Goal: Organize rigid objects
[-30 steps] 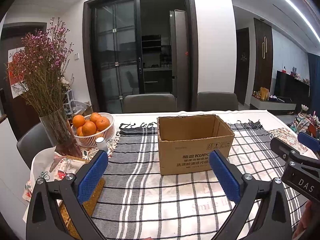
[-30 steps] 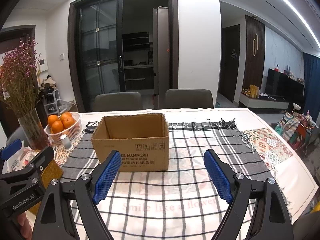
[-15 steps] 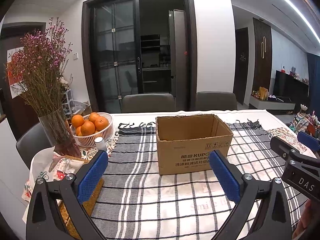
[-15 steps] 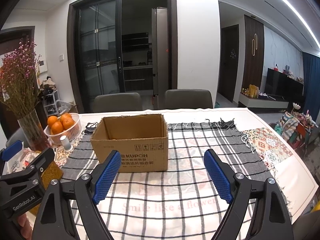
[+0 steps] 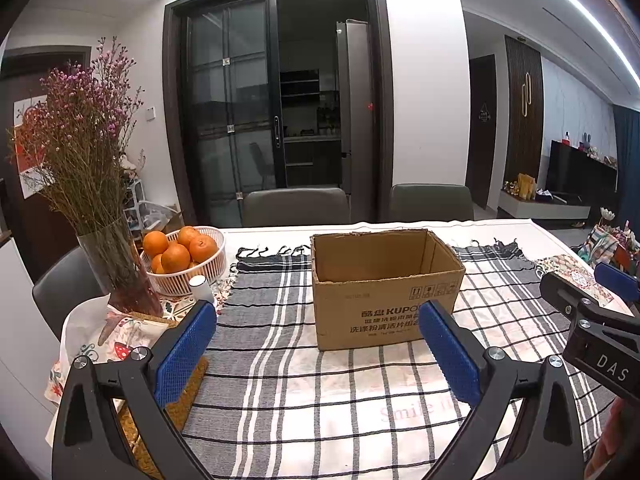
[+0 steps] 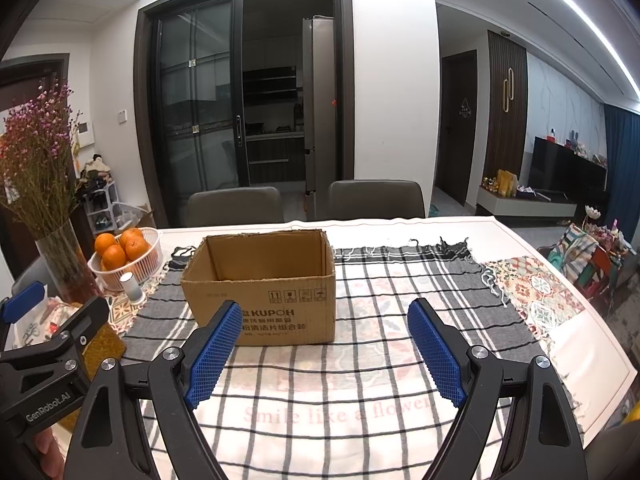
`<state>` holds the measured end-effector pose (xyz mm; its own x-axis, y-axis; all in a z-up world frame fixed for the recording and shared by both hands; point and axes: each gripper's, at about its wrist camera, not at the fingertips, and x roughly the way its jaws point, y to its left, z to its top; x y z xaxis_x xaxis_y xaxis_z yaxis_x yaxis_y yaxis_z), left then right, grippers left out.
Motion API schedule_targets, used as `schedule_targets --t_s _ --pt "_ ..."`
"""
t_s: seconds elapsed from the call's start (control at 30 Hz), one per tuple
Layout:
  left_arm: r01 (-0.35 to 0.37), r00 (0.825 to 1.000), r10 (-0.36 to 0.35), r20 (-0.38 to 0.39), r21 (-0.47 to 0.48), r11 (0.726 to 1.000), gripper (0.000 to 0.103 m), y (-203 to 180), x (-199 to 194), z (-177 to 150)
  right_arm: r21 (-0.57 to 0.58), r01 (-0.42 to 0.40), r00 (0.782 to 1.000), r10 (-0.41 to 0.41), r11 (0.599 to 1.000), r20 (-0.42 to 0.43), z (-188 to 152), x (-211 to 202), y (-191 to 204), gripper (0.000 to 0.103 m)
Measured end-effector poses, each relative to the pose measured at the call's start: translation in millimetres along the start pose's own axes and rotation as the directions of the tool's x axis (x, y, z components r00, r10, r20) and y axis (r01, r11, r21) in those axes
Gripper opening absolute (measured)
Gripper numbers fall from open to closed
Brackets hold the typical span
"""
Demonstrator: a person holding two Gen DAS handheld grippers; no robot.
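Both grippers, left gripper [image 5: 318, 354] and right gripper [image 6: 324, 354], hover with jaws wide and empty; the cardboard box [image 6: 264, 280] sits ahead toward the table's far edge, roughly equally near both.

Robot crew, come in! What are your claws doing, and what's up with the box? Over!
Left gripper open, empty. Right gripper open, empty. Cardboard box upright, open-topped, on checked cloth, untouched; inside not visible. Nothing between grippers and box.

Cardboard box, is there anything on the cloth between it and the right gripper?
Nothing visible. Only bare checked cloth lies between the open right gripper and the cardboard box; the basket of oranges sits off to the box's left.
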<state>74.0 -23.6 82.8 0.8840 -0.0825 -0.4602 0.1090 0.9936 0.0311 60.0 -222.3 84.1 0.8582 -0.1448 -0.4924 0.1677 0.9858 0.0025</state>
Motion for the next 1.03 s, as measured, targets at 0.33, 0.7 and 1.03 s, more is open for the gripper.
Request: schedule_targets --t_s 0.33,0.7,1.03 --pt "0.002 1.000 -0.002 -0.002 0.001 1.000 0.103 -0.1 0.0 0.0 0.001 0.002 1.000 -0.002 1.000 0.001 0.4 -0.3 -0.7 0.086" --pt "0.001 1.000 -0.001 -0.002 0.002 1.000 0.103 -0.5 1.0 -0.1 0.002 -0.003 1.000 0.003 1.000 -0.002 0.0 0.4 0.3 0.086" --pt "0.002 1.000 -0.002 -0.005 0.002 1.000 0.103 -1.4 0.8 0.2 0.002 -0.004 1.000 0.004 1.000 -0.001 -0.6 0.7 1.6 0.086"
